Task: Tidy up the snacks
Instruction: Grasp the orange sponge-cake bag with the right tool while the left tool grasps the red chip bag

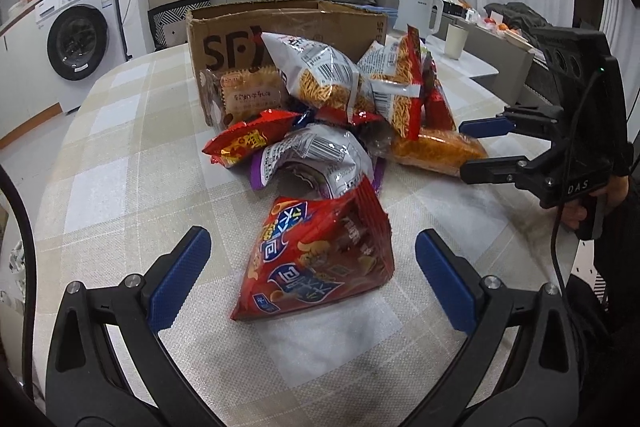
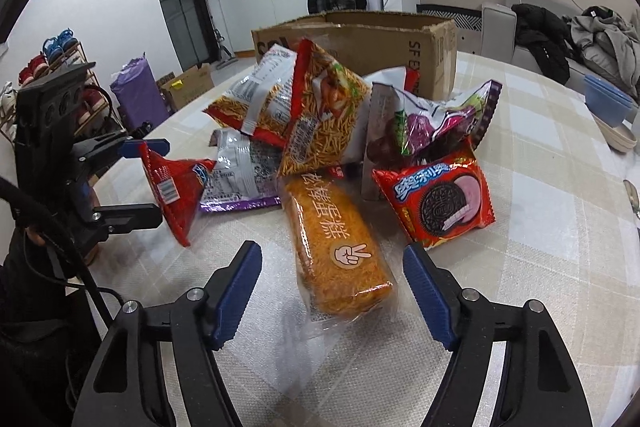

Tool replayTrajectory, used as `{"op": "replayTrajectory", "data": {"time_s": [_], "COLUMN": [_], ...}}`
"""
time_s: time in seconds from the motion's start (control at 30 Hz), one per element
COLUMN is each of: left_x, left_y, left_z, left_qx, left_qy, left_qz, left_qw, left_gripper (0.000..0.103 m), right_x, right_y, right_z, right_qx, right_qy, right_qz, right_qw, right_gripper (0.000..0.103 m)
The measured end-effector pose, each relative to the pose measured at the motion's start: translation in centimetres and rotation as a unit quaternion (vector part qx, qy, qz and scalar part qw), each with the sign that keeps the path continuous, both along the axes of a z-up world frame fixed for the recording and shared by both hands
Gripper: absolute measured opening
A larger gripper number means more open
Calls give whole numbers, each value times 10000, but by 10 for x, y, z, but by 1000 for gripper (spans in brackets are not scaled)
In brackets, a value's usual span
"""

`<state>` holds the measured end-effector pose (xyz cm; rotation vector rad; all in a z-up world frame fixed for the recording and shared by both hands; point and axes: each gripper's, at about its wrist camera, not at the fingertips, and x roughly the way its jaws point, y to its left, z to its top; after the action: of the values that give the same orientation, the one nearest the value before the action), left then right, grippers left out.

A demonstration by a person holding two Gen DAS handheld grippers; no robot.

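Note:
A pile of snack bags lies on the checked tablecloth [image 1: 120, 155] in front of an open cardboard box [image 1: 248, 27]. My left gripper [image 1: 312, 263] is open, its fingers on either side of a red chip bag [image 1: 316, 259] that rests on the table. My right gripper [image 2: 332, 271] is open around the near end of an orange cake pack [image 2: 340, 247]. The right gripper also shows in the left wrist view [image 1: 484, 147], and the left gripper shows in the right wrist view [image 2: 152, 183] beside the red chip bag [image 2: 172, 187]. A red Oreo pack [image 2: 440, 199] lies to the right.
Noodle-snack bags [image 1: 320, 75] [image 2: 320, 107] and a purple-and-silver bag [image 1: 316, 155] are heaped against the box [image 2: 400, 39]. A white kettle [image 1: 420, 11] and cup [image 1: 456, 41] stand behind on the right. Blue bowls [image 2: 608, 99] sit at the table's far right edge.

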<state>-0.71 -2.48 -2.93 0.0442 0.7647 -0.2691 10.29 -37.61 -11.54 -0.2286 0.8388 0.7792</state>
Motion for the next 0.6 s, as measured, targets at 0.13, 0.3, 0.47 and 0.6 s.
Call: {"op": "replayTrajectory", "data": {"time_s": [0.13, 0.3, 0.47, 0.6], "left_x": [2, 7, 13, 18], "left_y": [-1, -2, 1, 1], "left_z": [-4, -9, -12, -16], "left_qx": [1, -9, -114, -184], "left_qy": [104, 262, 407, 594], "left_qz": [-49, -71, -34, -63], "left_qw": [9999, 9996, 9991, 9980], "left_gripper": [102, 102, 101, 101], "right_x": [-2, -4, -2, 0], "right_y": [10, 18, 24, 23], "right_z": [-2, -3, -6, -6], "right_qx": [-96, -87, -230, -181], "right_qy": [23, 86, 102, 77], "right_qz": [170, 234, 105, 62], "right_qw": [9998, 9997, 9996, 9998], "right_gripper": [70, 65, 52, 41]}}
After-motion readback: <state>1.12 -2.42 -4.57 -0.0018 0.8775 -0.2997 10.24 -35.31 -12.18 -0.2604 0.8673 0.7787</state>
